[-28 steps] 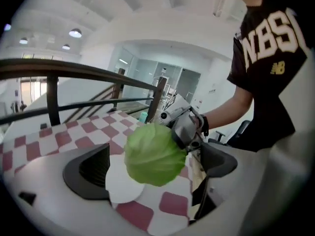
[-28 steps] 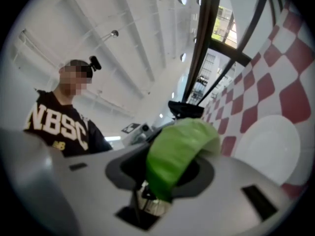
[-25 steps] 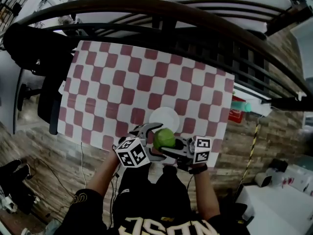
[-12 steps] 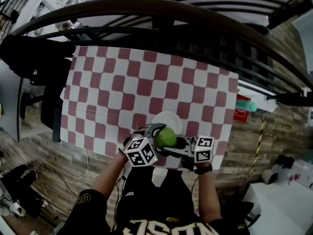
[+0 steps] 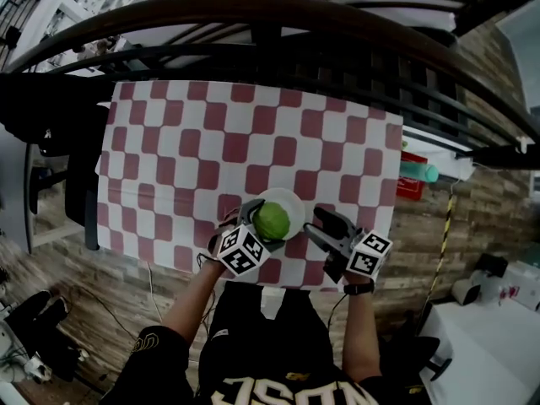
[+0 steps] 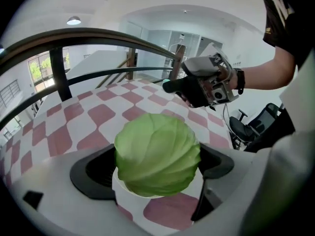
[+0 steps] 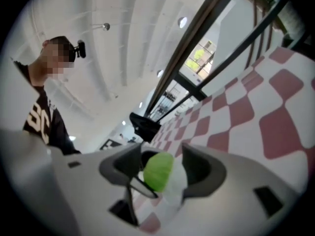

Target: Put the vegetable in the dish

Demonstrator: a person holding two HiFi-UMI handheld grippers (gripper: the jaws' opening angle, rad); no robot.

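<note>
A round green cabbage (image 5: 272,220) sits over the white dish (image 5: 295,202) near the front edge of the checkered table. My left gripper (image 5: 263,229) reaches in from the lower left and is shut on the cabbage (image 6: 157,154), a pad against each side. In the left gripper view I cannot tell whether the cabbage rests on the dish. My right gripper (image 5: 323,226) stands apart to the right of the dish. Its jaws are opening and hold nothing. In the right gripper view the cabbage (image 7: 158,171) and the dish (image 7: 177,183) lie beyond the right gripper (image 7: 165,168).
The red-and-white checkered cloth (image 5: 211,142) covers the table. A dark curved railing (image 5: 253,15) runs along its far side. A dark chair (image 5: 80,175) stands at the left edge. A red and teal object (image 5: 415,180) lies off the right edge. Wooden floor surrounds the table.
The right gripper has let go of the cabbage and drawn back to the right. The left gripper has kept the cabbage and brought it over the dish.
</note>
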